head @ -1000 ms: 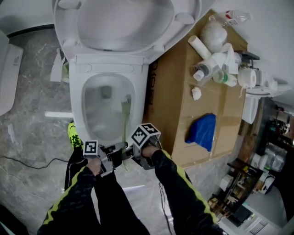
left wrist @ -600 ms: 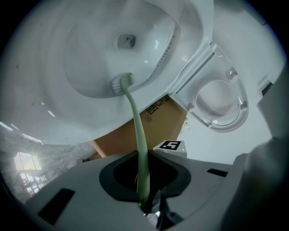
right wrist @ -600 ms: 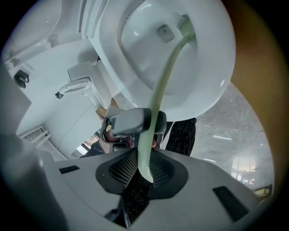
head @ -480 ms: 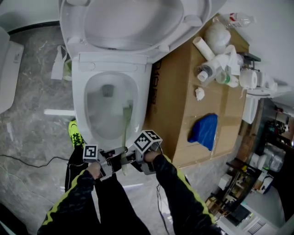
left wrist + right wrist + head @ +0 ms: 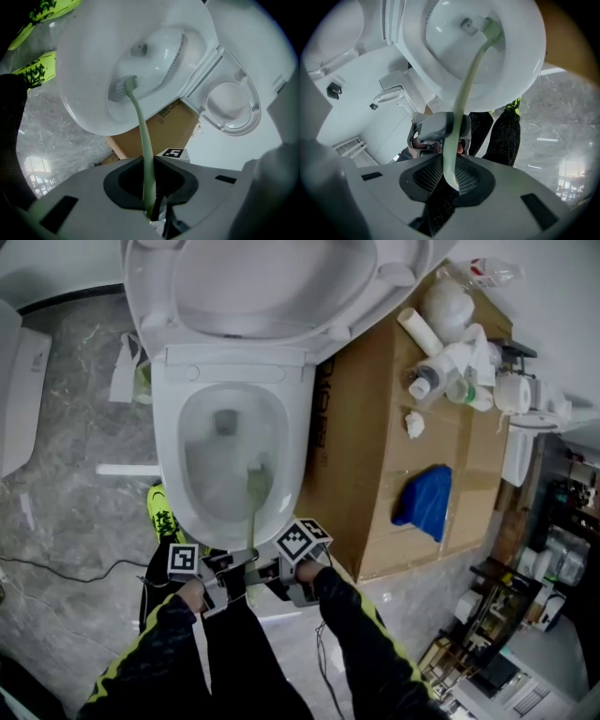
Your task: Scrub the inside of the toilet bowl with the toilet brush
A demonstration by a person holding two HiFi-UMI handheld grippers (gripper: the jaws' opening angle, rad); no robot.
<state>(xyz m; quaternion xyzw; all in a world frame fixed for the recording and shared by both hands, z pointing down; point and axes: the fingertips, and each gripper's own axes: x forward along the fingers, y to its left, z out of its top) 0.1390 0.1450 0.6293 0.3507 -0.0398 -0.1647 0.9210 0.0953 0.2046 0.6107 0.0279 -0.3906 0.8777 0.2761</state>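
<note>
Since a second ago the brush [image 5: 254, 512] head has slid from the bowl's right wall toward the middle, and both grippers have drawn back a little toward the person.

It is a pale green brush with a long, thin, slightly bowed handle. At the end is a small flat head with short whitish bristles [image 5: 489, 24]. In the head view the head lies low inside the bowl [image 5: 167, 465], right of the drain hole and nearer the front wall. The handle rises over the front rim to the grippers.

The left gripper [image 5: 242, 564] is clamped on the handle. In its own view the green shaft [image 5: 143, 145] runs straight up from between the closed jaws, out over the rim and down to the head [image 5: 130, 85].

The right gripper [image 5: 269, 570] grips the handle's very end. In its view the rounded tip sits pinched between the ribbed pads [image 5: 451, 180]. Just ahead of it, the left gripper [image 5: 438, 126] shows wrapped around the same shaft.

The two grippers sit just beside each other in front of the bowl, left one nearer the bowl.

The seat [image 5: 281, 296] and lid stand raised. A cardboard box [image 5: 370, 446] stands against the toilet's right side and carries a blue cloth [image 5: 427, 502] and a cluster of bottles [image 5: 441, 371]. A neon-yellow shoe [image 5: 165, 519] shows on the marbled floor [image 5: 66, 512] beside the bowl.
</note>
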